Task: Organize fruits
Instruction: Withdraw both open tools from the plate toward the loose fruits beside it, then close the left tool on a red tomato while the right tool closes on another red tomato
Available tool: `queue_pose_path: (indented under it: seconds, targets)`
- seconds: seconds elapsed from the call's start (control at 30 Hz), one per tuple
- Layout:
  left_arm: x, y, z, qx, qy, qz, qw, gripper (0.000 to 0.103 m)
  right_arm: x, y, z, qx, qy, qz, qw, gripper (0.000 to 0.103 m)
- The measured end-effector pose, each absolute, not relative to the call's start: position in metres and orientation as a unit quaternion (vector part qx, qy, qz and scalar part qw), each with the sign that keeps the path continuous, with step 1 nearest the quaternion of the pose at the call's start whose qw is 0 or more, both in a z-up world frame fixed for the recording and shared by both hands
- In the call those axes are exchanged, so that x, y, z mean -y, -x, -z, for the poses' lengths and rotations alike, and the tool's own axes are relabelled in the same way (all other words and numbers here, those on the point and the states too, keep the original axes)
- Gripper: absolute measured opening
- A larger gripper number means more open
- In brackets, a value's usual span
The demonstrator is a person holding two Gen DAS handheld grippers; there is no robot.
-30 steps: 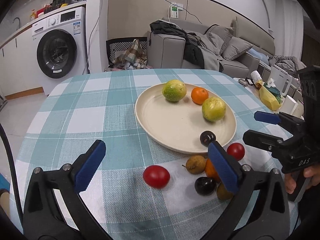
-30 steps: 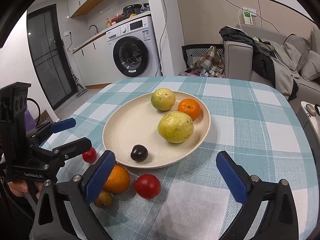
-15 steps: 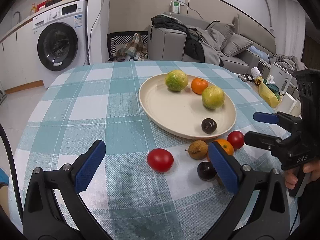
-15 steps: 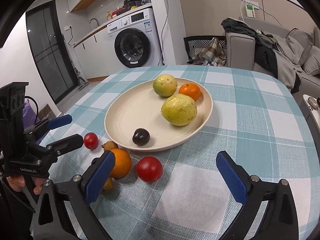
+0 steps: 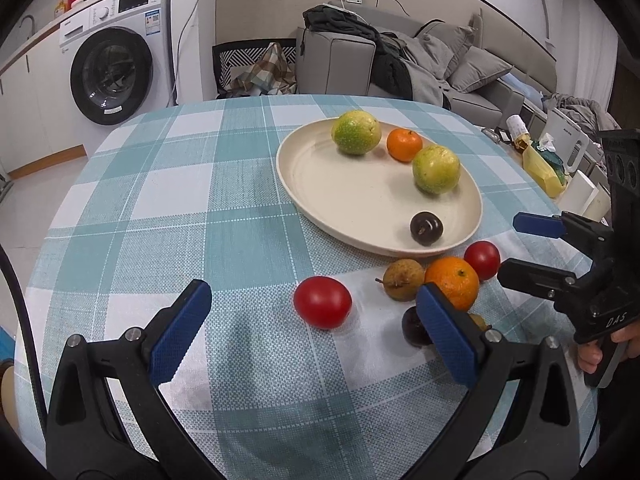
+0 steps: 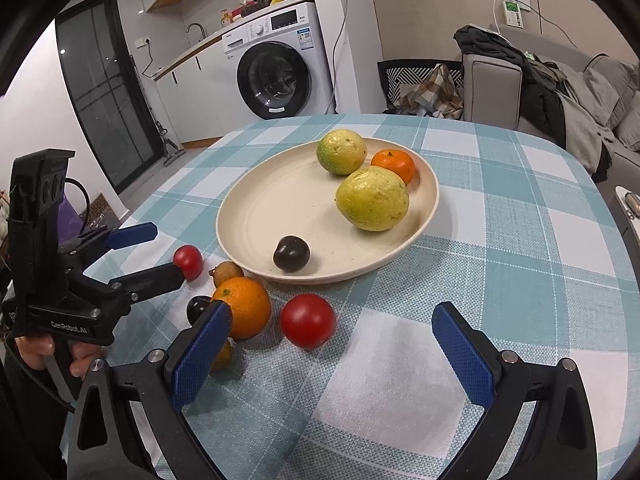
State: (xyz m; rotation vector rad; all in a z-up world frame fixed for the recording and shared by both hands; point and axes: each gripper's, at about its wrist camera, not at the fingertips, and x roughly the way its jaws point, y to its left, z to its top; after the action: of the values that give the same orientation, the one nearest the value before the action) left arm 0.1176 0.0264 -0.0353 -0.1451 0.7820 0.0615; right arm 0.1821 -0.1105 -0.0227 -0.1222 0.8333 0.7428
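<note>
A cream plate (image 5: 320,184) (image 6: 260,216) holds two yellow-green fruits (image 5: 355,132) (image 5: 436,168), a small tangerine (image 5: 404,144) and a dark plum (image 5: 426,228) (image 6: 291,253). In front of it on the cloth lie a red tomato (image 5: 322,301) (image 6: 307,321), an orange (image 5: 454,282) (image 6: 244,307), a brown pear (image 5: 403,279), a second red tomato (image 5: 482,259) (image 6: 188,261) and another dark plum (image 5: 414,326). My left gripper (image 5: 312,332) is open, just short of the first tomato. My right gripper (image 6: 332,348) is open, near the other tomato.
The table (image 5: 160,208) has a teal checked cloth. A washing machine (image 5: 116,52) and a grey sofa with clothes (image 5: 400,56) stand beyond it. Boxes and a yellow bag (image 5: 540,164) sit off the right edge.
Both grippers have drawn back from the plate, so the loose fruits show further forward in both views. Both stay open. The fruits have not moved.
</note>
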Motion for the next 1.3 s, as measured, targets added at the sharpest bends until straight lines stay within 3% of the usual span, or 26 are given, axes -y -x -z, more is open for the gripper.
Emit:
queue_pose_path:
  seconds: [0.13, 0.27, 0.37, 0.6, 0.97, 1.3]
  targets:
    - [-0.026, -0.118, 0.036, -0.382, 0.071, -0.032, 0.921, 0.102, 0.109, -0.181, 0.023, -0.396, 0.068, -0.358, 0.843, 0.098]
    - [-0.026, -0.118, 0.036, -0.383, 0.07, -0.031, 0.921, 0.102, 0.106, -0.182, 0.026, -0.406, 0.074, -0.36, 0.837, 0.085]
    - [-0.025, -0.119, 0.037, -0.384, 0.071, -0.031, 0.92, 0.102, 0.106, -0.182, 0.028, -0.411, 0.076, -0.361, 0.834, 0.083]
    - [-0.027, -0.121, 0.04, -0.39, 0.076, -0.035, 0.917, 0.102, 0.104, -0.183, 0.031, -0.418, 0.08, -0.362, 0.829, 0.067]
    - [-0.033, -0.123, 0.043, -0.398, 0.087, -0.04, 0.912, 0.1, 0.097, -0.181, 0.032, -0.42, 0.091, -0.368, 0.825, 0.06]
    - [-0.036, -0.126, 0.047, -0.404, 0.096, -0.026, 0.909, 0.074, 0.096, -0.181, 0.033, -0.419, 0.092, -0.369, 0.824, 0.057]
